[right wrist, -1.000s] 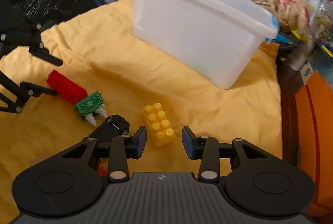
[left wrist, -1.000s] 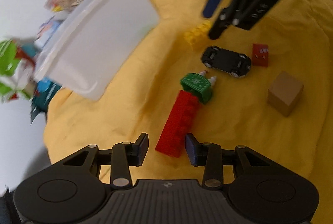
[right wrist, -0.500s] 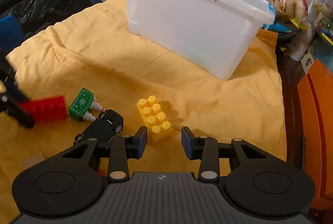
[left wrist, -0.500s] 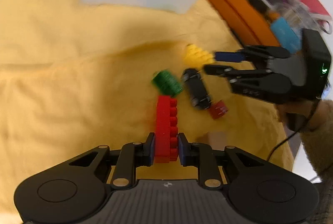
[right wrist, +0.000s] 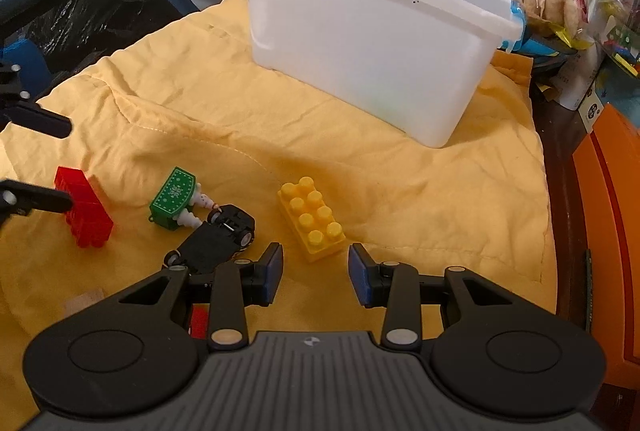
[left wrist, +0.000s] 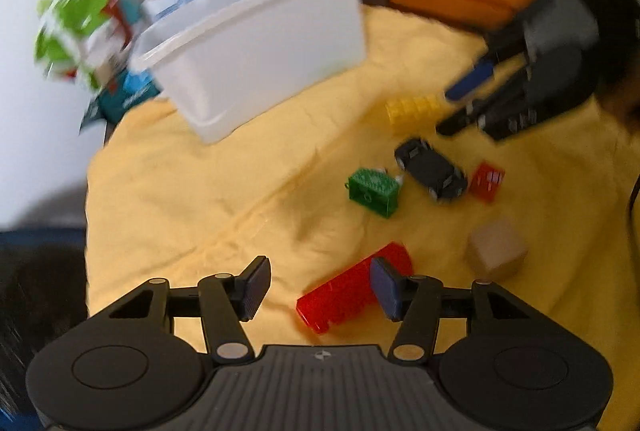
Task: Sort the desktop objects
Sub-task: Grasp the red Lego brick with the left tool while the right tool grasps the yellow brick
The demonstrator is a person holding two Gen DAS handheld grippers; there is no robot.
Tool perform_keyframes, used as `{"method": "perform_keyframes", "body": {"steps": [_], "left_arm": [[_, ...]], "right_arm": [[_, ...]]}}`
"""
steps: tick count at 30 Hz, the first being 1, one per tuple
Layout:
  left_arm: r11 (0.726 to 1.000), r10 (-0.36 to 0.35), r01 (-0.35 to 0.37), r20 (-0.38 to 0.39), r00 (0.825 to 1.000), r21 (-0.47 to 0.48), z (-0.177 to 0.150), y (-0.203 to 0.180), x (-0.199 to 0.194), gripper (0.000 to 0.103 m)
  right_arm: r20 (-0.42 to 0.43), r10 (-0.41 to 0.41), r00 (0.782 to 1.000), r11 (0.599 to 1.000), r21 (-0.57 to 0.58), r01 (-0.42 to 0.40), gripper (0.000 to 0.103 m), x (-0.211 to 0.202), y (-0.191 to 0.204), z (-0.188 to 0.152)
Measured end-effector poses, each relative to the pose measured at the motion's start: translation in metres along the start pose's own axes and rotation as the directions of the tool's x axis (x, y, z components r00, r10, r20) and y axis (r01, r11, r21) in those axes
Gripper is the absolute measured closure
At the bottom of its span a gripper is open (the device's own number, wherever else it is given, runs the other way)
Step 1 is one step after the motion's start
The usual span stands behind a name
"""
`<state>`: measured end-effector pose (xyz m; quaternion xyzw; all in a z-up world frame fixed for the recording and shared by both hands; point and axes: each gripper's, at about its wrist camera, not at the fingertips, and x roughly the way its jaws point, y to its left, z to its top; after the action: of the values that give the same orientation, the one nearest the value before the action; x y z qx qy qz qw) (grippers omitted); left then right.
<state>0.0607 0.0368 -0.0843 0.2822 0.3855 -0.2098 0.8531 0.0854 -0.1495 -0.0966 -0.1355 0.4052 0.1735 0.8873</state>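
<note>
Half a second ago my left tongs (left wrist: pixel 318 285) pinched the red brick (left wrist: pixel 352 289); now their jaws are opening, and the brick lies between them on the yellow cloth (left wrist: pixel 240 191), away from the white tub (left wrist: pixel 260 43). My right tongs (right wrist: pixel 315 273) hang spread above the cloth just beside the yellow brick (right wrist: pixel 312 219), gripping nothing.

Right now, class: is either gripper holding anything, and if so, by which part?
Nothing is held. The left gripper jaws are opening around the red brick, with no clamp on it. The right gripper hangs open just short of the yellow brick.
</note>
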Motion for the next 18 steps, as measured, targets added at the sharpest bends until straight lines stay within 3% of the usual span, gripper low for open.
{"method": "perform_keyframes", "body": {"steps": [5, 10, 18], "left_arm": [[0.994, -0.071, 0.071, 0.005, 0.997, 0.088, -0.006, 0.001, -0.024, 0.046], [0.979, 0.009, -0.007, -0.01, 1.0, 0.203, -0.006, -0.011, -0.005, 0.046], [0.968, 0.108, -0.117, 0.052, 0.993, 0.222, 0.02, -0.004, 0.021, 0.046]], "right_arm": [[0.011, -0.013, 1.0, 1.0, 0.006, 0.013, 0.062, -0.008, 0.002, -0.003], [0.002, -0.023, 1.0, 0.999, 0.031, 0.022, 0.062, -0.011, -0.001, -0.007], [0.0, -0.042, 0.999, 0.998, 0.051, 0.042, 0.062, -0.016, -0.001, -0.01]]}}
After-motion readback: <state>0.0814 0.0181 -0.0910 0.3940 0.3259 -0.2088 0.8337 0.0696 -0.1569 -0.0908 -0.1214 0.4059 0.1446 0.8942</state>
